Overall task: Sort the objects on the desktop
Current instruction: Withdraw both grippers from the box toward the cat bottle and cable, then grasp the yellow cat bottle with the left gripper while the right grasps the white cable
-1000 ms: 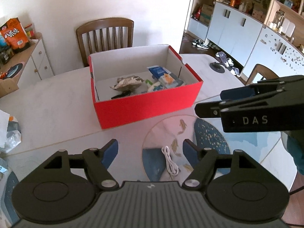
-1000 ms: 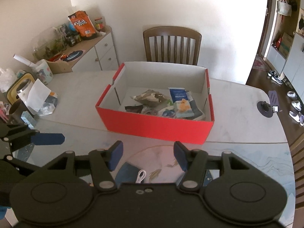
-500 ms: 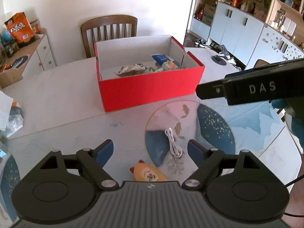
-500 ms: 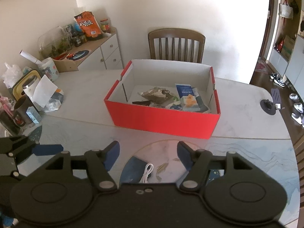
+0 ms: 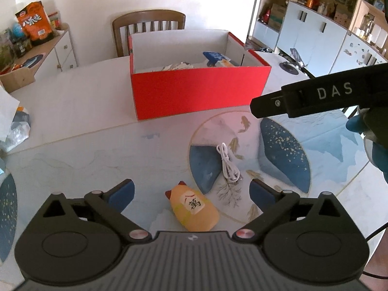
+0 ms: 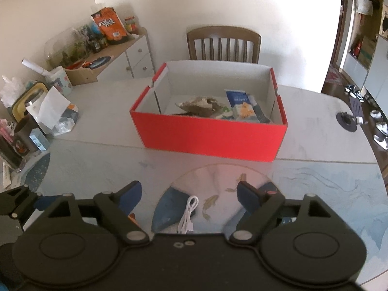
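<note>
Orange cat figurine [image 5: 192, 209] lies between your left hand-held gripper [image 5: 191, 194] jaws, just spread apart; right hand-held gripper [image 6: 188, 195], also just widened, straddles the white cable [image 6: 188, 214] at 6 o'clock.

Each camera is sitting on a claw and looking forward and down at the tabletop [image 5: 72, 121] from close up. The left one is looking from the left side, the right one from the right. Both are seeing the red box [image 5: 198, 92] [image 6: 211, 135], the white cable [image 5: 226, 163] [image 6: 188, 214] and the chair [image 5: 149, 24] [image 6: 223, 42] behind.
</note>
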Tool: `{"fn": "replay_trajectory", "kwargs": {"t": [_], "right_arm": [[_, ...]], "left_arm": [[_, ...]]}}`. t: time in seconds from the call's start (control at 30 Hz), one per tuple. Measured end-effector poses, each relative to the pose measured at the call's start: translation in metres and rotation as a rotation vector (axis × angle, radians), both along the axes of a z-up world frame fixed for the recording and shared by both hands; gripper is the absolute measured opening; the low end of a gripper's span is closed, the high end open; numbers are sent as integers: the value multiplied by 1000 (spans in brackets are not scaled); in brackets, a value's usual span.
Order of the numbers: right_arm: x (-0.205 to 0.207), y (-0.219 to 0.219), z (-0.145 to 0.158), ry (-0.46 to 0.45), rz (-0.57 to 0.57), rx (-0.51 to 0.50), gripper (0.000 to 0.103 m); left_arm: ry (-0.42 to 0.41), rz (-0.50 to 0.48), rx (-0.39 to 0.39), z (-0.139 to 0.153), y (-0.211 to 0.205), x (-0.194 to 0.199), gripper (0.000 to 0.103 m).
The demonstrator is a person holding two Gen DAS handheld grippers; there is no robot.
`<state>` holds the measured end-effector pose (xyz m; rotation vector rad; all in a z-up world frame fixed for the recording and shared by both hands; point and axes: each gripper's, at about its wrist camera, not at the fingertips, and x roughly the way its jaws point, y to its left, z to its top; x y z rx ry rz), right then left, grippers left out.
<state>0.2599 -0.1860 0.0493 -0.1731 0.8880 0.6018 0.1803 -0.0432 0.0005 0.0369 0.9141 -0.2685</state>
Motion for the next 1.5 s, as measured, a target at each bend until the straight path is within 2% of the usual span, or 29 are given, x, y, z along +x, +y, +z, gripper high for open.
{"fn": "replay_trajectory", "kwargs": {"t": [0.73,1.1,1.27,1.5], "right_arm": [[8,9,-69,141,21,-63,86],[18,23,-103,187,46,-104,86],[22,27,-113,172,47,-135,81],[26,29,-122,195,48,-151,75]], "left_arm": [[105,86,-29,-61,2,3,102],[115,120,-37,-79,0,8,102],[122,128,-38,-85,-1,12,102],[121,139,-39,-91,1,16,101]]}}
